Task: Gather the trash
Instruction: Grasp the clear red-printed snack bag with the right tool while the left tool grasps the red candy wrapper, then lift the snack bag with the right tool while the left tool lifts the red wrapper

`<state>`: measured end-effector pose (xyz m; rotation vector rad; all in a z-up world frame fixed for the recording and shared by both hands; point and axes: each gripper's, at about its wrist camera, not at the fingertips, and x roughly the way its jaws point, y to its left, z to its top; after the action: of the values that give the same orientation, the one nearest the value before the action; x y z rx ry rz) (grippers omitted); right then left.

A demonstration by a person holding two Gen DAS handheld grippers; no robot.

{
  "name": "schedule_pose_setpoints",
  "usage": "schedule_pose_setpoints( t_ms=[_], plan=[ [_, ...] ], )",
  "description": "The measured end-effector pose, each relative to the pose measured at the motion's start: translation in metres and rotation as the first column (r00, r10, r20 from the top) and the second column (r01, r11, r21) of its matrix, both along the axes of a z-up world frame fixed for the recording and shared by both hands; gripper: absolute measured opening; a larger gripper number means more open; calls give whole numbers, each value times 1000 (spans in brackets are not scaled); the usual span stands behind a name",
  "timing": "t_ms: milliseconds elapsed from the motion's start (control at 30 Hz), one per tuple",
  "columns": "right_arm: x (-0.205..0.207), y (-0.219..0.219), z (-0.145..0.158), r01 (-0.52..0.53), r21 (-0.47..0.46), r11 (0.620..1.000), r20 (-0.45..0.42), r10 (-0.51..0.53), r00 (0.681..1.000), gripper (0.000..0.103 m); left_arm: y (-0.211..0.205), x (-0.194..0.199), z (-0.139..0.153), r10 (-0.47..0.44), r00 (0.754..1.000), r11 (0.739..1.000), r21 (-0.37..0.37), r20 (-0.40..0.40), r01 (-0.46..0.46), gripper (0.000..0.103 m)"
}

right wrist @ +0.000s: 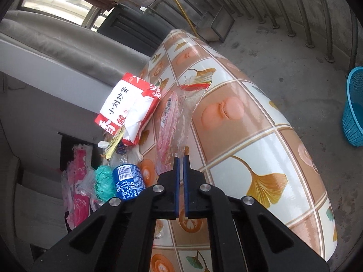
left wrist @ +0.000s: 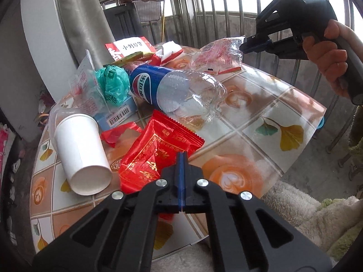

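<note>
Legible markings, left wrist view: a red and white snack bag [left wrist: 133,47] at 11 o'clock bears black characters 小刘炒货 on its white panel. The plastic bottle [left wrist: 172,86] lying near centre has a blue label with the Pepsi globe and white characters 可乐. A pale blue box [left wrist: 118,115] at 9 o'clock shows a barcode; its digits are too small to read. The red wrapper [left wrist: 156,154] carries gold characters, not legible. In the right wrist view the clear wrapper [right wrist: 174,115] carries a barcode, unreadable.
</note>
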<state>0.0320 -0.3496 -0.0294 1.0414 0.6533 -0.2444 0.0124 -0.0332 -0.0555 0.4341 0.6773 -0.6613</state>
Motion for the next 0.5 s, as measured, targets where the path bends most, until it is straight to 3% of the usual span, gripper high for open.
schedule_pose_setpoints(
  t_ms=[333, 500],
  plan=[
    [-34, -1, 22, -3, -3, 1000, 72, 4, 997, 3, -6, -15, 25, -26, 997, 998, -57, 69, 30, 0],
    [-47, 2, 29, -10, -8, 1000, 95, 11, 995, 3, -10, -18, 28, -18, 993, 999, -41, 114, 23, 3]
  ],
)
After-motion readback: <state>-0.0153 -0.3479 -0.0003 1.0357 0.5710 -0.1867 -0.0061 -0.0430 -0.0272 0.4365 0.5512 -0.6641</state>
